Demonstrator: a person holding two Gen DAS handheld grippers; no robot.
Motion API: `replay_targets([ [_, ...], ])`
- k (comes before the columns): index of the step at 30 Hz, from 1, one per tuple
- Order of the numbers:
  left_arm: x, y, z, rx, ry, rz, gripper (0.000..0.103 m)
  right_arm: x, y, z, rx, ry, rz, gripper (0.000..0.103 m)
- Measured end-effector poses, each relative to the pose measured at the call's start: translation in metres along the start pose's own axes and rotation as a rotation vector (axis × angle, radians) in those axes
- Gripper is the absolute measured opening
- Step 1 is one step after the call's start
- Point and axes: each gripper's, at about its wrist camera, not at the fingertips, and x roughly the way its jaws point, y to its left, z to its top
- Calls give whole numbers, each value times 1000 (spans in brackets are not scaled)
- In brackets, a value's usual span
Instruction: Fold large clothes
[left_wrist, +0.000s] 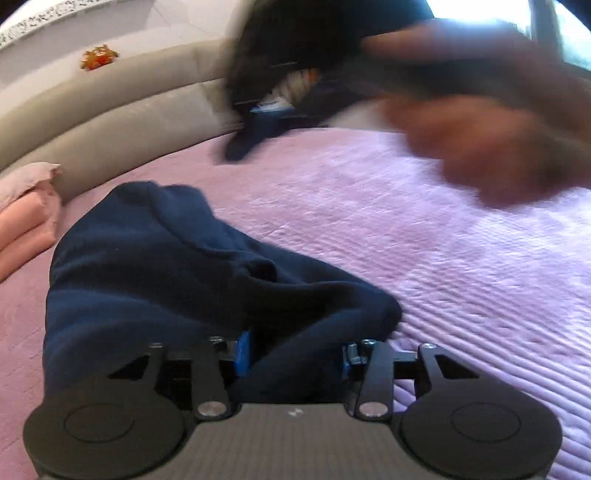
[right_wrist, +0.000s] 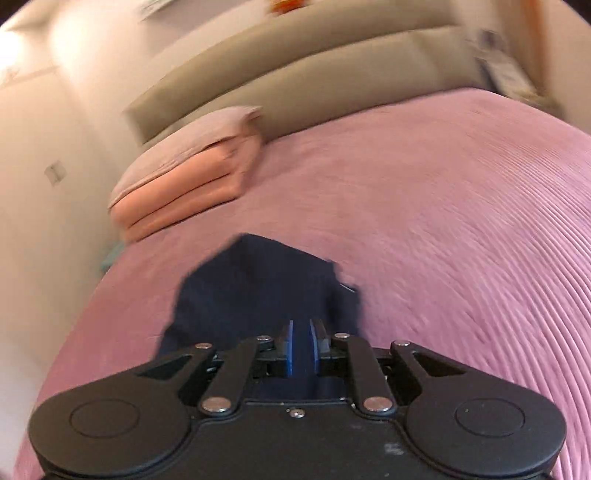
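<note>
Two hand-held grippers | left (left_wrist: 291, 354) apart | right (right_wrist: 301, 343) clamps navy garment (right_wrist: 258, 288)

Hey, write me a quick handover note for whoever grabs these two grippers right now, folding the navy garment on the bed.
Left gripper: jaws apart, navy garment bunched between them, pads not pressing on it.
Right gripper: nearly closed on a navy fold, apparently the same garment, lifted above the pink bedspread.
The other hand shows blurred in the left view.
Folded pink stack sits by the headboard.
Done: nothing neatly folded yet on the navy piece.
Left: spread it flat, fold, place by the stack.
</note>
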Motion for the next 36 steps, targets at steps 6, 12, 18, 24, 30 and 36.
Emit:
replay_targets([
  [6,-61,72,16,-170,-89,110,40,60,63,35,-233,55,100,15],
  [12,-60,141,-1,-360,-101,134,38,112,116,36,-359,97,156,15],
  [18,-44,136,-2,-419,-87,46,44,99,88,26,-266,116,87,15],
  [24,-25,106,5,-242,-21,92,80,33,29,-2,-86,99,-24,20],
  [30,-20,79,13,-150,56,96,87,-18,6,-33,9,113,-78,23],
  [36,32,48,30,-18,131,328,20,-61,-17,-57,116,117,-100,23],
])
